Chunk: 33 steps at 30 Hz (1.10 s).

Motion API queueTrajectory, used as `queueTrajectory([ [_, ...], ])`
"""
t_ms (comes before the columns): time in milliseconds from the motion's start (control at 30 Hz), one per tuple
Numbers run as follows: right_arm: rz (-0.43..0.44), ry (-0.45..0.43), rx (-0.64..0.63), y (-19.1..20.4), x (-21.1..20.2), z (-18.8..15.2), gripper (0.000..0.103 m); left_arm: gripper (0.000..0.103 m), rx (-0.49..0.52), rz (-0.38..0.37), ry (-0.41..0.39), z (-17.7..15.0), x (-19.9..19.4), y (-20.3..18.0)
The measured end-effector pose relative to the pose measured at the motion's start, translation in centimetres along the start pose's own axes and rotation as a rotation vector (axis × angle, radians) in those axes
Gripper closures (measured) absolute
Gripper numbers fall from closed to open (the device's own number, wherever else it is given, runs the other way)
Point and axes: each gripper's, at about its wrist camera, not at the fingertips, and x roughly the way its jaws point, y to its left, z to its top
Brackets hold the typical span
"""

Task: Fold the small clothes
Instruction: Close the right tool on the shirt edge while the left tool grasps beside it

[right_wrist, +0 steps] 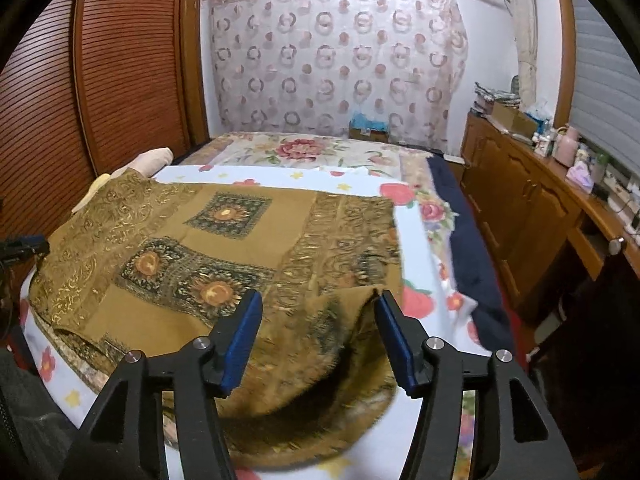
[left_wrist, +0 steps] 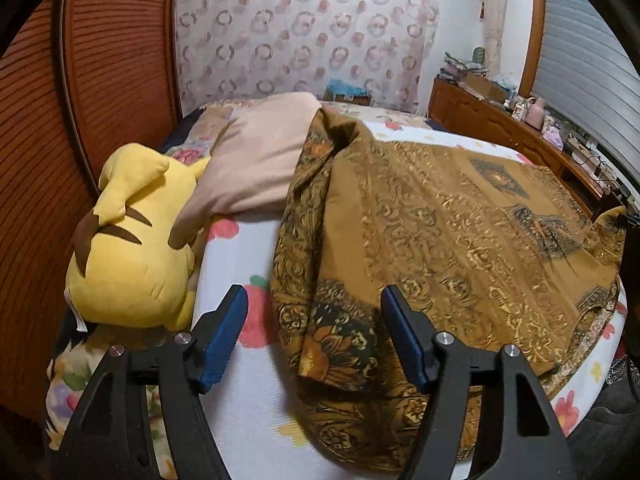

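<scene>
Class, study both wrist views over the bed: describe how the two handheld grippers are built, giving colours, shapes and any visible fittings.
The left gripper and the right gripper look alike: two angular matte black fingers with triangular cut-outs, each tipped with a flat, ribbed blue pad, and round silver pins at the joints. No cables, markings, hands or sleeves show.

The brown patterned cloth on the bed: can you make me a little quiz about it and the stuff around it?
1. True or false: the left hand-held gripper is clamped shut on the brown patterned cloth.
2. Which soft toy lies left of the cloth in the left wrist view? A) a yellow plush toy B) a green frog C) a white rabbit
3. Fill in: the pillow beside the toy is pale ____.

Key:
1. False. Both it and the right hand-held gripper stand open; no pads press the cloth.
2. A, the yellow plush toy.
3. Pink.
</scene>
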Motion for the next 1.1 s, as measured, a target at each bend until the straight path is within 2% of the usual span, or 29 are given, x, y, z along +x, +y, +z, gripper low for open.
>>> queueTrajectory([
  [133, 0.019, 0.041, 0.019, 0.5, 2.5, -1.3, 0.043, 0.033, -0.003, 0.002, 0.018, -0.3, 0.5, 0.2],
  [300, -0.019, 0.080, 0.033, 0.3, 3.4, -2.3, 0.043, 0.033, -0.007, 0.009, 0.034, -0.6, 0.8, 0.4],
  [500, -0.105, 0.076, 0.045, -1.7, -0.7, -2.4, 0.043, 0.033, -0.010, 0.008, 0.040, -0.7, 1.0, 0.5],
  [600, -0.152, 0.047, 0.033, -2.2, -3.0, -2.1, 0.043, 0.033, -0.009, 0.010, 0.043, -0.7, 1.2, 0.5],
  [733, -0.116, -0.037, 0.001, -1.2, -4.5, -1.1, 0.043, 0.033, -0.010, 0.009, 0.050, -0.7, 1.4, 0.4],
  [767, -0.102, -0.048, -0.009, -0.8, -4.3, -0.9, 0.044, 0.033, -0.010, 0.009, 0.052, -0.8, 1.5, 0.4],
  [800, -0.088, -0.057, -0.019, -0.4, -3.8, -0.5, 0.054, 0.033, -0.010, 0.009, 0.053, -0.8, 1.5, 0.4],
  [900, -0.037, -0.048, -0.047, 0.1, -1.9, 0.2, 0.070, 0.033, -0.013, 0.006, 0.058, -0.9, 1.7, 0.4],
  [967, -0.026, -0.018, -0.052, 0.2, -0.2, 0.2, 0.076, 0.033, -0.016, 0.006, 0.060, -0.9, 1.8, 0.4],
  [1100, -0.060, 0.075, -0.028, -1.1, 2.5, -1.1, 0.076, 0.033, -0.015, 0.005, 0.060, -0.9, 1.9, 0.5],
])
